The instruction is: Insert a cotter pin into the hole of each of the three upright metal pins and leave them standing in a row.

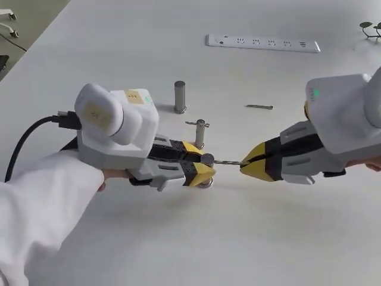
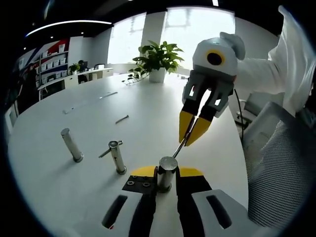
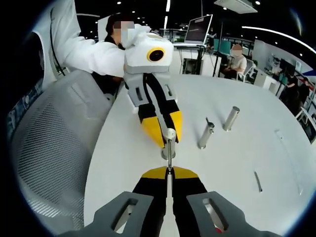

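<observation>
Fingers (image 1: 201, 173) seemingly hide pin's (image 1: 207, 159) hole

Place: we see an open-plan office or lab | Surface: long white table (image 1: 178, 250) carrying a power strip (image 1: 262, 43) | Light: large windows (image 2: 197, 29) behind a potted plant (image 2: 157, 59), ceiling light strip (image 2: 64, 28) | Furniture: grey mesh chair (image 3: 54, 143), wall shelves (image 2: 54, 59) | Background: monitor (image 3: 199, 29), a seated person (image 3: 239, 64) at desks
</observation>
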### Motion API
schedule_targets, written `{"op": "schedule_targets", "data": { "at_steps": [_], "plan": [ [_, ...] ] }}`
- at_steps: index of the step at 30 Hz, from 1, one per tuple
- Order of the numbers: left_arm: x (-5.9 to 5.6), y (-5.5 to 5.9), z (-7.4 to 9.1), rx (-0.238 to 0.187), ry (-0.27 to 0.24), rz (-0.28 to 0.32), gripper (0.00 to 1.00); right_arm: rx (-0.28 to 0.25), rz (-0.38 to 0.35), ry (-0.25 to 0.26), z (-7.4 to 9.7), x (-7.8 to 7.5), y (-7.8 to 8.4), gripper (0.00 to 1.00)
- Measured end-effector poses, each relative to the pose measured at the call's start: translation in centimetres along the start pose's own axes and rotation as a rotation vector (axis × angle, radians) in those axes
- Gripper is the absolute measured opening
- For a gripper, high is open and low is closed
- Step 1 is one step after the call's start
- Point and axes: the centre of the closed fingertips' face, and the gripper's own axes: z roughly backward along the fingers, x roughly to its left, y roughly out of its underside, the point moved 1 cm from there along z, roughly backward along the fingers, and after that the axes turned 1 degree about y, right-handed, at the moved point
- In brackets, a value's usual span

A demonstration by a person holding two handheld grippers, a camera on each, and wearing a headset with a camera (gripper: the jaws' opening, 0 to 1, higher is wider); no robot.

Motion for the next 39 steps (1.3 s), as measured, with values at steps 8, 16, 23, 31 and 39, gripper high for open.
{"op": "schedule_targets", "data": {
  "at_steps": [8, 16, 23, 31, 39],
  "plan": [
    [0.0, 0.0, -0.1, 0.003, 0.009, -0.002, 0.12, -0.001, 0.02, -0.002, -0.8, -0.4, -0.2, 0.0],
    [0.1, 0.0, -0.1, 0.008, 0.009, -0.005, 0.12, 0.005, 0.037, -0.019, -2.0, -0.3, -0.7, 0.0],
    [0.1, -0.1, -0.3, 0.014, 0.006, -0.012, 0.12, 0.01, 0.087, -0.022, -3.1, -0.2, -1.9, 0.0],
    [0.3, 0.1, -0.4, 0.022, 0.003, -0.024, 0.12, 0.033, 0.157, -0.028, -3.3, -0.3, -2.2, 0.0],
    [0.3, 0.2, -0.5, 0.035, -0.001, -0.035, 0.12, 0.057, 0.205, -0.016, -3.2, -0.7, -1.8, 0.02]
  ]
}}
